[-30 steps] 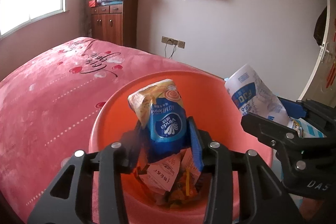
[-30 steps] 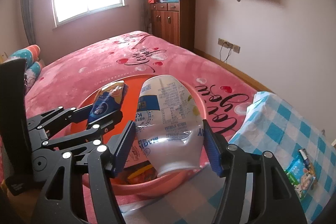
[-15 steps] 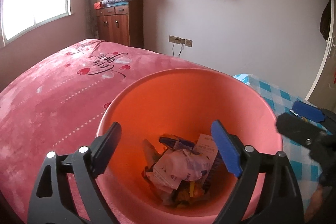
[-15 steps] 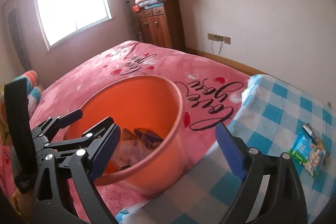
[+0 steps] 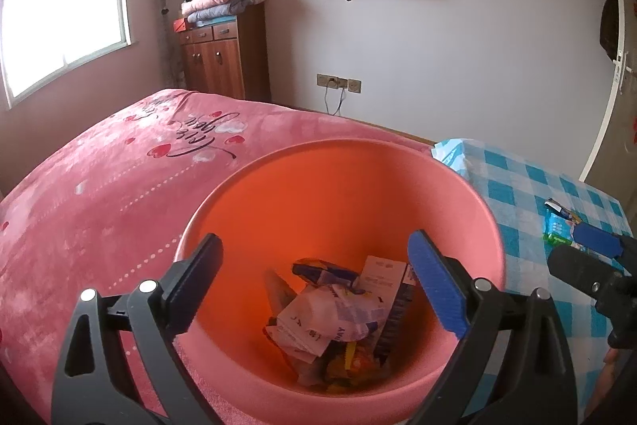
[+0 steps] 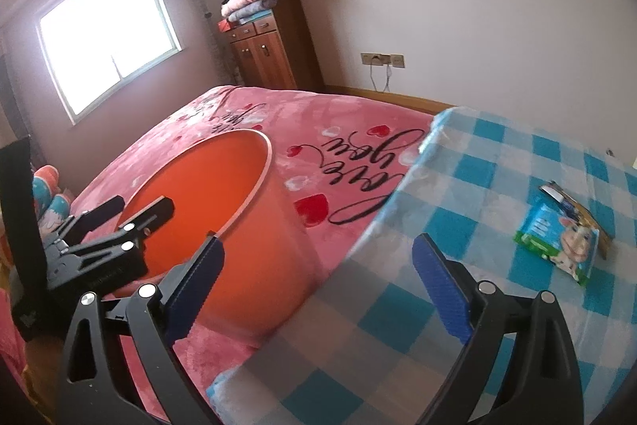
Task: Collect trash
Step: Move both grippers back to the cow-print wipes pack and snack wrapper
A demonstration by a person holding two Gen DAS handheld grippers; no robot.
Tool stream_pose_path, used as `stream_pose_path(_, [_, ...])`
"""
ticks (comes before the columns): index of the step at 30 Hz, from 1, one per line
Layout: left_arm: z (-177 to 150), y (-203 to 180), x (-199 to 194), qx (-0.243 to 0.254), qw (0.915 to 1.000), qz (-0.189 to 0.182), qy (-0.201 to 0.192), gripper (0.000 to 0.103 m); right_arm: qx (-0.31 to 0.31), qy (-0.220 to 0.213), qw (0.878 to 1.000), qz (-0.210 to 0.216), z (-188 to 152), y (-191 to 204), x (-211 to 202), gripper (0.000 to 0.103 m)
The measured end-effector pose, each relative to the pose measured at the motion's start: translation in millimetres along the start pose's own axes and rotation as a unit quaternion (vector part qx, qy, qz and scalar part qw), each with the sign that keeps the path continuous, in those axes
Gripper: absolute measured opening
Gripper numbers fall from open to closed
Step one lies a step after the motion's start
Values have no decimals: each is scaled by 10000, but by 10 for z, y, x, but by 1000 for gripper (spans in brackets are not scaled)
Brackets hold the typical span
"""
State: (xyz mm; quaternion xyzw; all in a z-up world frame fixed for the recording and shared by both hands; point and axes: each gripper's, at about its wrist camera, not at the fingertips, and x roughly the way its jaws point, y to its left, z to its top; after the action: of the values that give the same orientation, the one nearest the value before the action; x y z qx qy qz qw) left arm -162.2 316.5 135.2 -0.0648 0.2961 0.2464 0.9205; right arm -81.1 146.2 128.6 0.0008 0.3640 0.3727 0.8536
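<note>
Daylight from blown-out window (image 5: pixel 63 14) at left, room evenly bright, fisheye bends edges, dark corners, near cloth (image 6: pixel 318 337) blurred.
</note>
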Motion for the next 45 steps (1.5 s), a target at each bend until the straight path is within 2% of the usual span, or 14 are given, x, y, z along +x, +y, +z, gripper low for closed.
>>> stream_pose_path(8, [2,-186,-103,164,9998,-74,-29,95,214,1,9997,-137,-136,-223,-147,94])
stream_pose_path(27, [-53,-798,-272,695,9972,-292,-8,95,335,-349,9966,-667,-391,-632,-555,94])
stream_pose_path(45, [-214,-1476,-263,1261,9906,-507,164,95,842,-617,9896,-991,-682,-1248,-846,94])
